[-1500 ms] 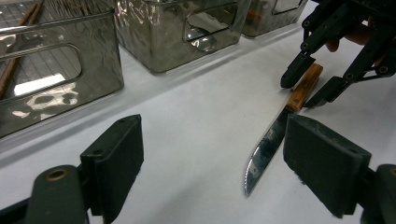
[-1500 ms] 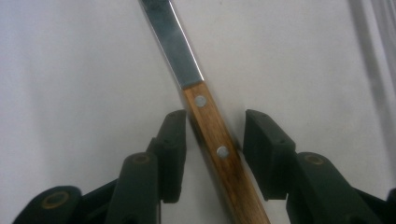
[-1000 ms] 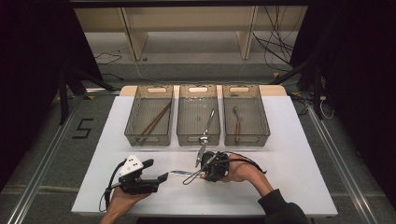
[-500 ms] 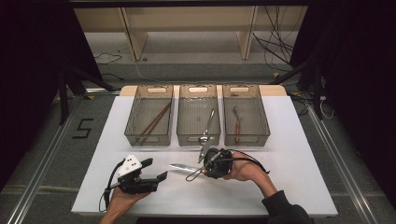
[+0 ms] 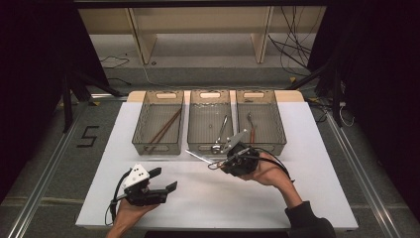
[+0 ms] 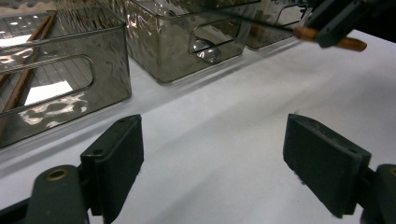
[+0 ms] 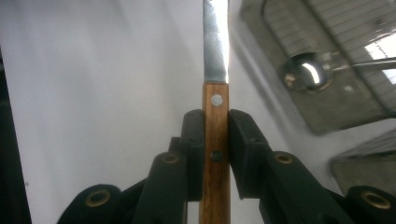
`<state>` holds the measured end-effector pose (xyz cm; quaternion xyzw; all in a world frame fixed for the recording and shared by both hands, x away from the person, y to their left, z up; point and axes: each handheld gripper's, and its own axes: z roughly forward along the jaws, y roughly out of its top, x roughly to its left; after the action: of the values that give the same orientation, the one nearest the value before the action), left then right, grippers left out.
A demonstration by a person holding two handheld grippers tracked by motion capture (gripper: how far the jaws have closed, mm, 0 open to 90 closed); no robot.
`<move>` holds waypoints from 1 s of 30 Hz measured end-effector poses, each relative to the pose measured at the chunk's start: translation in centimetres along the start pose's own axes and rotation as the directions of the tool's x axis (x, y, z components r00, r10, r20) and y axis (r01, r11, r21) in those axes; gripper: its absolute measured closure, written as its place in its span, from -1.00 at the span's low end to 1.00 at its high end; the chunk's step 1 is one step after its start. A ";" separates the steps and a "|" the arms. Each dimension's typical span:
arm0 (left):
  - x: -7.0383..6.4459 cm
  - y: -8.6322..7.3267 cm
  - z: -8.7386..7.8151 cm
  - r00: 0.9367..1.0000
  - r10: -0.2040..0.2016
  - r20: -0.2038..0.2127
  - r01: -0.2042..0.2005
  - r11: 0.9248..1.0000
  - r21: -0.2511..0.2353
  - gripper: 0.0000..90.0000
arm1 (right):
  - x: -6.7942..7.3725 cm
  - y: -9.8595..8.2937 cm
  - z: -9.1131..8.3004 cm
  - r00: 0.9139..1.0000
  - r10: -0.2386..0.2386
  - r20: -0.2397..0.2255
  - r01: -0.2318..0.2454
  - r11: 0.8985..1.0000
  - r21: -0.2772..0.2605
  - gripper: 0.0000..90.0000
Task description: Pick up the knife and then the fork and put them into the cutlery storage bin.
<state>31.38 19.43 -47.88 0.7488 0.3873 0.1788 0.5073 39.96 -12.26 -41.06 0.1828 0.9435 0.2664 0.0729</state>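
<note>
A knife with a wooden handle (image 7: 215, 135) and a steel blade (image 5: 198, 156) is clamped in my right gripper (image 5: 220, 162), which is shut on the handle. It hovers just in front of the middle bin (image 5: 194, 147), blade pointing left. In the right gripper view the blade (image 7: 215, 42) runs straight up from the jaws. My left gripper (image 5: 164, 179) rests near the table's front left, open with nothing between its pads (image 6: 116, 158). In the left gripper view the knife's handle end (image 6: 348, 43) shows at the top right.
Three smoky plastic bins stand in a row at the back. The left bin (image 5: 142, 144) holds brown chopsticks (image 5: 163, 129), the middle one a spoon (image 7: 306, 74) and other silver cutlery, the right bin (image 5: 280, 141) a wooden-handled utensil (image 5: 251, 130). White table (image 5: 208, 198) lies in front.
My right gripper has carried the knife away from the front of the table, up towards the middle bin. The left gripper has stayed where it was, open.
</note>
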 end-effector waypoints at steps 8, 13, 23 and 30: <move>0.0 0.0 0.0 1.000 -0.004 -0.003 0.004 1.000 -0.002 -0.56 | -2.4 -0.2 -3.4 0.992 0.113 0.057 -0.105 0.987 -0.122 0.72; 0.0 0.0 0.0 1.000 -0.003 -0.004 0.003 1.000 -0.002 -0.56 | -4.3 -0.5 -4.8 0.975 0.199 0.099 -0.180 0.968 -0.176 0.72; 0.1 0.0 -0.1 1.000 -0.004 -0.004 0.004 1.000 -0.011 -0.56 | -8.8 -1.9 -5.2 0.895 0.410 0.178 -0.357 0.895 -0.268 0.71; 0.0 0.0 0.0 1.000 -0.004 -0.001 0.004 1.000 -0.009 -0.56 | -10.5 -2.0 -5.3 0.845 0.491 0.214 -0.426 0.858 -0.287 0.71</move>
<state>31.39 19.48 -47.90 0.7456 0.3882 0.1802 0.5107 47.77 -20.36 -37.18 0.4303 0.8149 0.3541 0.1594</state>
